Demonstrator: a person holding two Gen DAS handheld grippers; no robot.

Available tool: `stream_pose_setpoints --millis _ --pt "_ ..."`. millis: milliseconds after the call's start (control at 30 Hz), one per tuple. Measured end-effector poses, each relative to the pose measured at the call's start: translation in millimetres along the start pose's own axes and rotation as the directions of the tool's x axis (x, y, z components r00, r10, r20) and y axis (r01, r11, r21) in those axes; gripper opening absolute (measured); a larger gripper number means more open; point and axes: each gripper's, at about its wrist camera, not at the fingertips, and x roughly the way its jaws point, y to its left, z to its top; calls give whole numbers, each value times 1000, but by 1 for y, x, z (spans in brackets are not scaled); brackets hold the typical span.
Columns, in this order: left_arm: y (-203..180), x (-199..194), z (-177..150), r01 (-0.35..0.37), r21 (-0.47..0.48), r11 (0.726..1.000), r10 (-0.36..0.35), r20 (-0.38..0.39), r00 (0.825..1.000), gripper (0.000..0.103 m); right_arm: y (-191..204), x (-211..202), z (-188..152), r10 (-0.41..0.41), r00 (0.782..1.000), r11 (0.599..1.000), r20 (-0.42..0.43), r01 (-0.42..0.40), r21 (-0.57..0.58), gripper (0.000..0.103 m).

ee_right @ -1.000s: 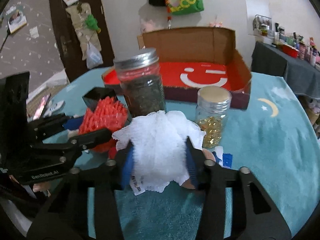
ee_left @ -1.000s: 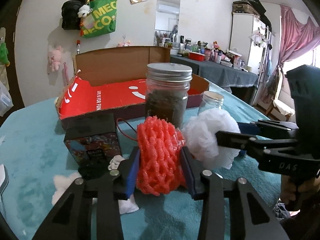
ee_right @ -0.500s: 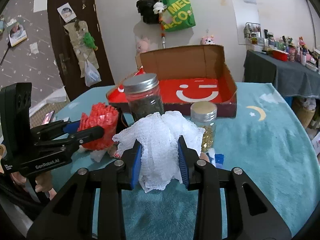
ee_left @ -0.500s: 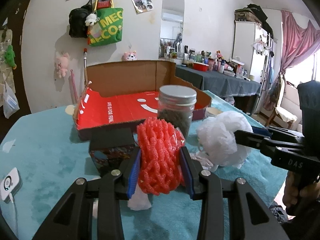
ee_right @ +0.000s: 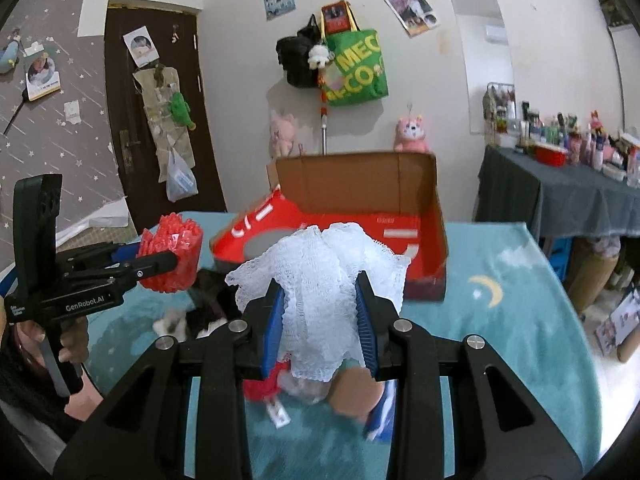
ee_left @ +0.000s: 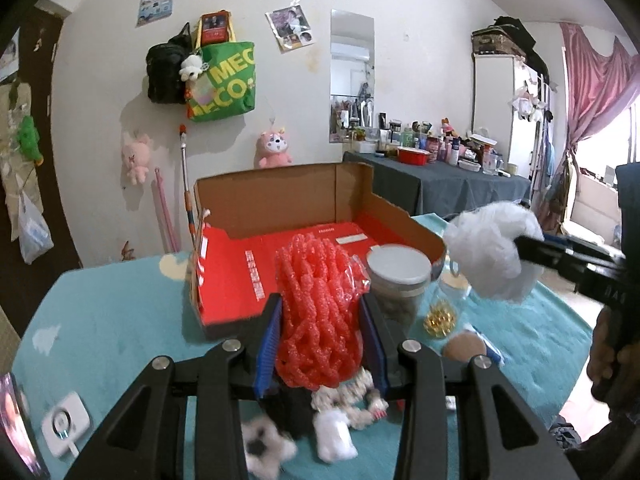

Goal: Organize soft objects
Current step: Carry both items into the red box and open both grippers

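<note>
Above the teal cloth-covered surface (ee_left: pixel 120 320), both soft bundles now hang higher than a second ago, lifted clear of the jars and level with the rim of the open cardboard box with the red printed floor (ee_left: pixel 240 272) instead of sitting low among the clutter. The left tool (ee_left: pixel 320 336) pinches a coral-red knobbly foam net roll (ee_left: pixel 316 312) between its blue pads, the roll bulging above and below them. The right tool (ee_right: pixel 318 320) squeezes a white lacy mesh puff (ee_right: pixel 320 276), and its jaws have drawn in a little tighter on it over the last second, now holding steady. By the look of it, the pick-up is done for both items and the carry toward the box is under way; nothing soft lies in the box yet, whose red floor shows bare.

Seen from the left camera, the white puff floats to the right of the box's near corner, beyond the grey-lidded glass jar of dark contents (ee_left: pixel 398 280) and the smaller clear jar of golden capsules (ee_left: pixel 442 312). The red roll stands upright, springy and open-celled; the puff is crumpled, airy, its frilled edges spilling over the pads. Both should compress easily and spring back on release. Small white fluffy scraps (ee_left: pixel 334 436) lie on the surface beneath the left tool.
</note>
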Motion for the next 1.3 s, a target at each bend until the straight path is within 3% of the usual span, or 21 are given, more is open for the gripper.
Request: stream_pose_setpoints --millis 167,300,567,667,800,933,1100,1233,1300 --pt "11 23 36 60 36 998 -59 -45 997 40 -9 14 38 17 1000 998 18 -16 -59 31" --pt "17 44 64 52 98 994 -46 -67 997 40 -13 39 73 10 1000 991 9 -9 -130 31" --pt "31 127 107 74 159 984 -43 -195 980 41 -25 131 120 -4 993 980 -115 -19 -197 31" --pt "37 163 115 91 142 986 -52 -257 965 41 -33 179 130 -36 982 977 -183 -4 -212 31" --pt "51 220 122 81 105 991 -41 -334 942 41 -50 248 135 -84 953 980 -292 25 -197 31" --pt "64 272 119 59 70 996 -25 -414 910 41 -68 311 130 -133 908 982 -398 65 -179 31" --pt "68 318 110 31 31 999 -13 -472 881 42 -82 357 116 -150 868 986 -474 94 -141 31" --pt "71 338 99 -14 42 999 33 -489 872 44 -86 379 101 -181 840 982 -512 125 -142 31" --pt "73 340 98 -13 21 1000 21 -477 879 47 -86 383 95 -196 830 979 -522 139 -146 33"
